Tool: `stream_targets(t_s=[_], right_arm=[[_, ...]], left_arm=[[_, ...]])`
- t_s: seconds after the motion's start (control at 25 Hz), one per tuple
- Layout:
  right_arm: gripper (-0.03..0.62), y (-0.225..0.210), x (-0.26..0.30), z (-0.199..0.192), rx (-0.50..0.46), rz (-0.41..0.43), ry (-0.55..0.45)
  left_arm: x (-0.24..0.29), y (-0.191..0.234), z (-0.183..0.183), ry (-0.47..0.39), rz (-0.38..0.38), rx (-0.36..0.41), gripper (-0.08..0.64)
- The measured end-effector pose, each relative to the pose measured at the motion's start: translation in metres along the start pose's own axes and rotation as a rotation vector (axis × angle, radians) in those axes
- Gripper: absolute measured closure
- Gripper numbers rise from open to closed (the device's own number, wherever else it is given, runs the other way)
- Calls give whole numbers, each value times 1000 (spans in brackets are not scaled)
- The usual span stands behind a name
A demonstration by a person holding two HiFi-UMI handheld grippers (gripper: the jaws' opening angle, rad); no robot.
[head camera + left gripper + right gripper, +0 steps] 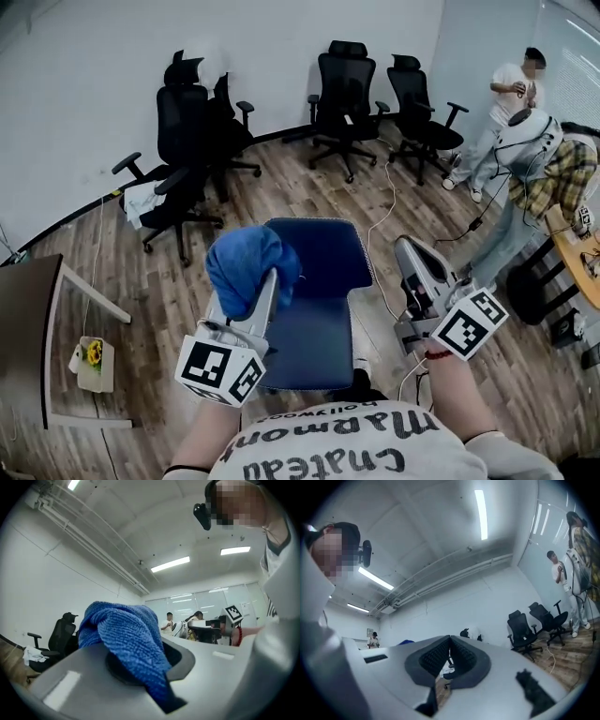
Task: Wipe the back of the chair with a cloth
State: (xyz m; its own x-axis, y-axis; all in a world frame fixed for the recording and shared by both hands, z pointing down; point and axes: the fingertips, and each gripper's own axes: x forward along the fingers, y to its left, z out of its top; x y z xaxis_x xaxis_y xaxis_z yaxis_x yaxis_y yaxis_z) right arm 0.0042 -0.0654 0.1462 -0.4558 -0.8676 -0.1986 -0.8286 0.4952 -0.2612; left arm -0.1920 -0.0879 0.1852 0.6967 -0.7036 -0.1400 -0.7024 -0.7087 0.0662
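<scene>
A blue upholstered chair [323,309] stands right below me in the head view. My left gripper [270,281] is shut on a bunched blue cloth [246,264], held over the chair's left side; whether the cloth touches the chair I cannot tell. In the left gripper view the cloth [124,637] bulges out of the left gripper [140,660] and hides its tips. My right gripper [407,248] hovers to the right of the chair, apart from it. In the right gripper view the right gripper [450,641] is shut with nothing between its pads.
Several black office chairs [345,94] stand along the far wall. Two people [539,183] are at the right by a round table [574,258]. A dark desk [33,319] is at the left. A white cable [382,220] runs across the wooden floor near the blue chair.
</scene>
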Motion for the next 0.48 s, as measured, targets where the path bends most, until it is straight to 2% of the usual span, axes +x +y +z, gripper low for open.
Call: stream_targets(t_s=[0.08, 0.2, 0.48], right_arm=[[578, -3, -11, -4, 16, 3, 22], [578, -8, -21, -4, 47, 33, 31], [578, -27, -51, -3, -23, 34, 67]], left_arm=[[-13, -2, -8, 41, 43, 19, 523], [-37, -6, -9, 70, 122, 9, 523], [-76, -43, 4, 42, 280, -9, 525]])
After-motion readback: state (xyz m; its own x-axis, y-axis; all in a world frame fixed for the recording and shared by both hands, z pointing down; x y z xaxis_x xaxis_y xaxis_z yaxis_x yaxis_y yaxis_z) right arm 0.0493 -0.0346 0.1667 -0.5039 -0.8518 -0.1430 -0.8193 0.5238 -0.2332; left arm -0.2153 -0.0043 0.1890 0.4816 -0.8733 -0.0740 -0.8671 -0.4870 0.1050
